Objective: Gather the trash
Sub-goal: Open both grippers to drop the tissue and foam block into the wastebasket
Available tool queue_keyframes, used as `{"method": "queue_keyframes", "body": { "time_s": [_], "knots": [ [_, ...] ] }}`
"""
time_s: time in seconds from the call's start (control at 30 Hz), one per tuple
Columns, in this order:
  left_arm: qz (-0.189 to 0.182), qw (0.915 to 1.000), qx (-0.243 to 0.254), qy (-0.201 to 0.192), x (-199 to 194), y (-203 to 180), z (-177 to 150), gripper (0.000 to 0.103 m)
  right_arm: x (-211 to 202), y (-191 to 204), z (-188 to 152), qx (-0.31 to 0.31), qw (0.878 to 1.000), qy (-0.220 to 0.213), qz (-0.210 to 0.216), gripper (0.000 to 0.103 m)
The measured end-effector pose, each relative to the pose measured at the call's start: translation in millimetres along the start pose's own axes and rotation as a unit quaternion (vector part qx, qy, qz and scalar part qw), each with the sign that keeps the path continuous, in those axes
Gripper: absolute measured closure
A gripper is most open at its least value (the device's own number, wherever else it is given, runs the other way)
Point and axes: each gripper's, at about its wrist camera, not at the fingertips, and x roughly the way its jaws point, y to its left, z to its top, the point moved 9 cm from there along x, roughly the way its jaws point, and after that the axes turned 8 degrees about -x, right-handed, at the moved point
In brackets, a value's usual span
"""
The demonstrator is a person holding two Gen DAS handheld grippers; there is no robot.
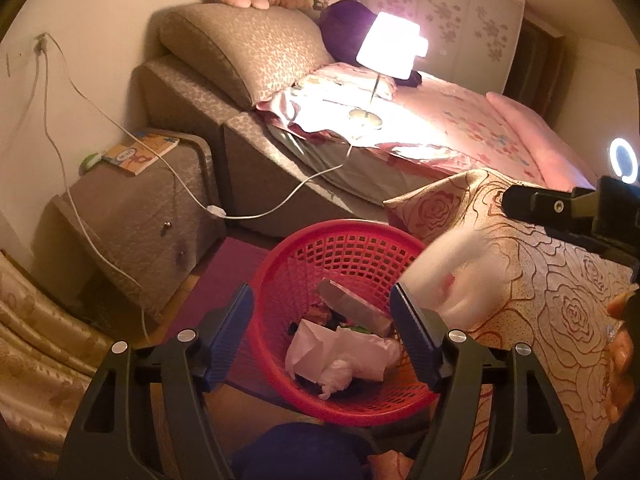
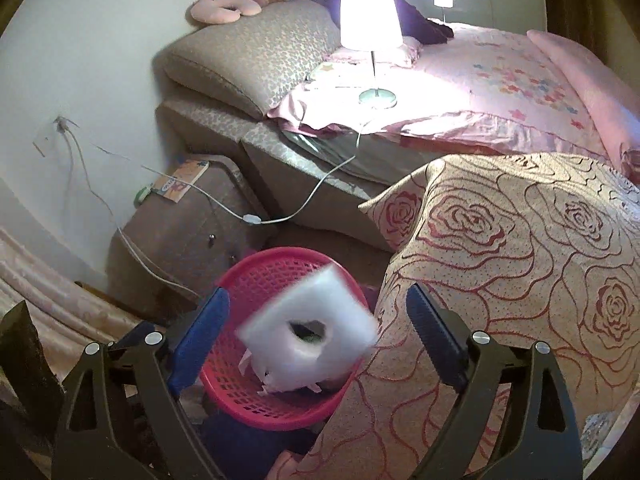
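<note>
A red plastic basket (image 1: 304,248) stands on the floor beside the bed and holds crumpled white paper (image 1: 340,356) and a grey box (image 1: 356,304). A white foam piece with a hole (image 2: 308,332) is blurred in mid-air over the basket (image 2: 260,280), between the open jaws of my right gripper (image 2: 316,340), touching neither finger. It also shows in the left wrist view (image 1: 456,272). My left gripper (image 1: 324,336) is open and empty above the basket. Part of the right gripper's body shows at the right edge of the left wrist view.
A rose-patterned cloth (image 2: 520,264) covers a surface to the right of the basket. A lit lamp (image 2: 370,16) stands on the pink bed (image 2: 500,80). A nightstand (image 1: 148,208) with a book sits left, cables (image 1: 248,212) hanging across it. A purple mat (image 1: 228,272) lies under the basket.
</note>
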Motion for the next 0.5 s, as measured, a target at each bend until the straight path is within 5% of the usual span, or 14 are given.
{"method": "queue_keyframes", "body": {
  "time_s": [0.5],
  "knots": [
    [0.008, 0.9997, 0.006, -0.021, -22, -2, -5, 0.035, -42, -29, -22, 0.008, 0.999, -0.031, -0.035, 0.016]
  ]
}}
